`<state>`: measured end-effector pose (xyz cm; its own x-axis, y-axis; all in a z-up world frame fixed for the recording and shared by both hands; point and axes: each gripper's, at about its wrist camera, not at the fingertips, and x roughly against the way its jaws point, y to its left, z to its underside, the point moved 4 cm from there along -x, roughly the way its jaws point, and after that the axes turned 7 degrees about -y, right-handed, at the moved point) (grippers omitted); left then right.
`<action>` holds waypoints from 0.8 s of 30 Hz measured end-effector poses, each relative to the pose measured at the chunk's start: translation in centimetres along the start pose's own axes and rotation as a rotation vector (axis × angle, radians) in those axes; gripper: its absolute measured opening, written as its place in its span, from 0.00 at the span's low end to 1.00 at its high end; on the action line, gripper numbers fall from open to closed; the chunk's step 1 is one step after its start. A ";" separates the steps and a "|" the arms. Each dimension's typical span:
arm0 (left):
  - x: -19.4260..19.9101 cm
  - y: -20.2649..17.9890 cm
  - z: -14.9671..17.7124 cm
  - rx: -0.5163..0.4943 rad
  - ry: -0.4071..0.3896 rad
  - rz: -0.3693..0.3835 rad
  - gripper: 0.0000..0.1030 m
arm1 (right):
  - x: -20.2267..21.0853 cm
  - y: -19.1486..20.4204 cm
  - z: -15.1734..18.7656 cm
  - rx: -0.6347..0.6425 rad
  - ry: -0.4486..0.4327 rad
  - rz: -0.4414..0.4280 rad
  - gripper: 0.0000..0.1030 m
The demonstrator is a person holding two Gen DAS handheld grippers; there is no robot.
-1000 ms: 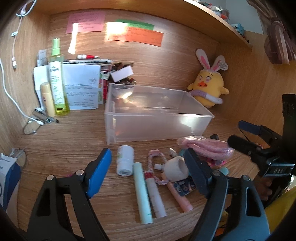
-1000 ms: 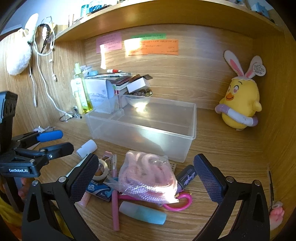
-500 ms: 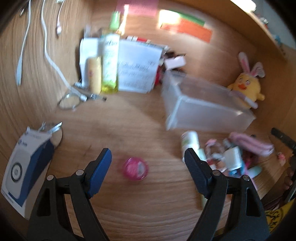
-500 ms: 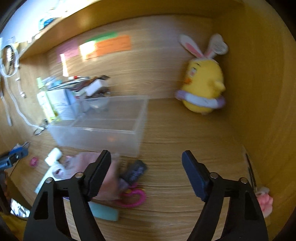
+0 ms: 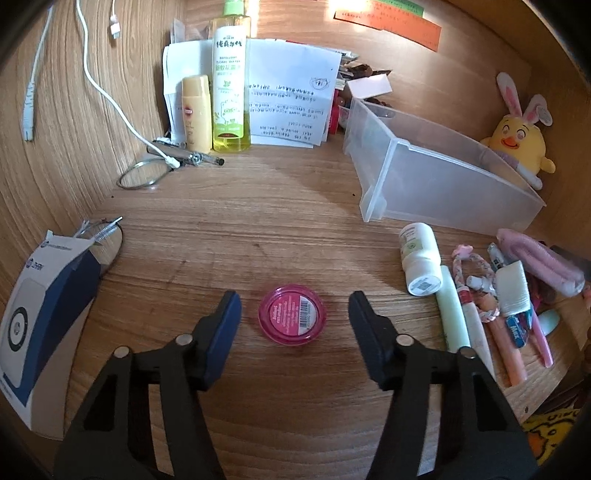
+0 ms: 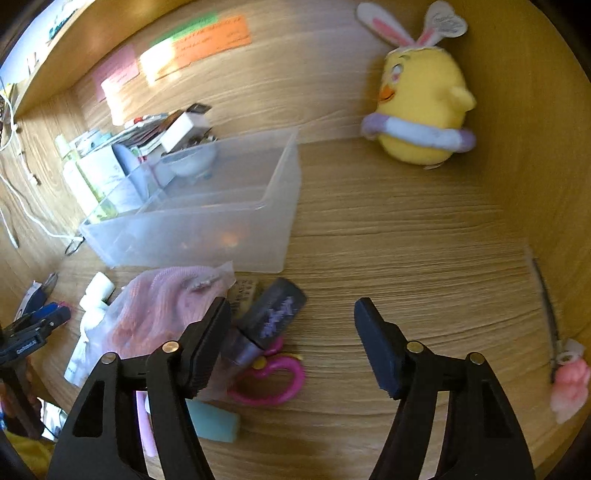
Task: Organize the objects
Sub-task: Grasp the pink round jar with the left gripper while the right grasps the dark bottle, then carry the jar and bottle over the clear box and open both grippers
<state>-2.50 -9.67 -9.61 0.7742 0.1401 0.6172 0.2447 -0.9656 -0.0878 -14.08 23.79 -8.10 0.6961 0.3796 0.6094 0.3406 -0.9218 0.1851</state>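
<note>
The left tool (image 5: 294, 314) is held open around a small pink jar (image 5: 292, 314) lying on the desk (image 5: 258, 229), not yet gripped. Closing is judged next. The right tool (image 6: 291, 332) is open, empty, beside the clear bin (image 6: 207, 221).

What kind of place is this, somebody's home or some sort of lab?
Most likely a home desk nook, perhaps a bedroom or dorm. Sticky notes line the wooden back wall, a plush chick with bunny ears sits in the corner, and toiletries such as a green spray bottle stand beside loose papers.
</note>
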 end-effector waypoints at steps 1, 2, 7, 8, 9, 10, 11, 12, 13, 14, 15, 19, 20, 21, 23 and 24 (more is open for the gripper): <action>-0.1 0.0 0.0 -0.001 0.002 -0.001 0.53 | -0.3 0.1 0.0 -0.012 0.009 -0.011 0.58; -0.1 -0.1 0.0 -0.004 -0.002 -0.002 0.48 | -0.5 0.1 0.0 -0.024 0.016 -0.019 0.55; -0.3 -0.1 -0.1 -0.004 -0.007 0.010 0.34 | -2.0 0.6 0.2 -0.048 0.069 -0.053 0.37; -0.4 -0.1 -0.2 0.001 -0.006 0.024 0.34 | -2.2 0.7 0.3 -0.053 0.077 -0.063 0.34; -0.5 -0.1 -0.3 0.004 -0.007 0.034 0.34 | -2.4 0.8 0.3 -0.059 0.082 -0.072 0.31; -0.5 -0.2 -0.4 0.004 -0.013 0.035 0.34 | -2.6 0.9 0.3 -0.058 0.085 -0.071 0.24; -0.5 -0.2 -0.6 0.002 -0.019 0.033 0.34 | -2.5 0.9 0.3 -0.054 0.081 -0.062 0.23; -0.4 -0.3 -0.8 0.002 -0.028 0.035 0.34 | -2.5 1.0 0.3 -0.051 0.076 -0.056 0.23; -0.3 -0.4 -1.1 0.004 -0.038 0.040 0.34 | -2.3 1.0 0.2 -0.047 0.068 -0.050 0.23; -0.2 -0.4 -1.4 0.008 -0.046 0.044 0.34 | -2.1 1.0 0.1 -0.044 0.062 -0.047 0.23; 0.0 -0.5 -1.8 0.009 -0.057 0.049 0.34 | -2.0 1.0 0.0 -0.043 0.053 -0.043 0.23; 0.5 -0.8 -3.4 0.007 -0.099 0.062 0.34 | -0.8 1.0 -1.1 -0.038 0.014 -0.036 0.23; 0.6 -0.9 -3.9 0.007 -0.111 0.065 0.34 | -0.6 1.0 -1.4 -0.034 0.006 -0.034 0.23; 0.8 -1.0 -4.3 0.006 -0.122 0.068 0.34 | -0.2 1.1 -1.8 -0.025 -0.009 -0.031 0.23; 1.1 -1.3 -5.3 0.005 -0.147 0.079 0.34 | 0.6 1.3 -2.6 -0.010 -0.036 -0.028 0.23; 1.3 -1.5 -5.7 0.005 -0.160 0.084 0.34 | 1.1 1.4 -3.1 0.000 -0.053 -0.027 0.23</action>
<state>-5.21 -9.30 -4.21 0.8751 0.0923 0.4750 0.1777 -0.9744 -0.1380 -14.80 22.67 -4.80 0.7192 0.4077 0.5626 0.3597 -0.9113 0.2005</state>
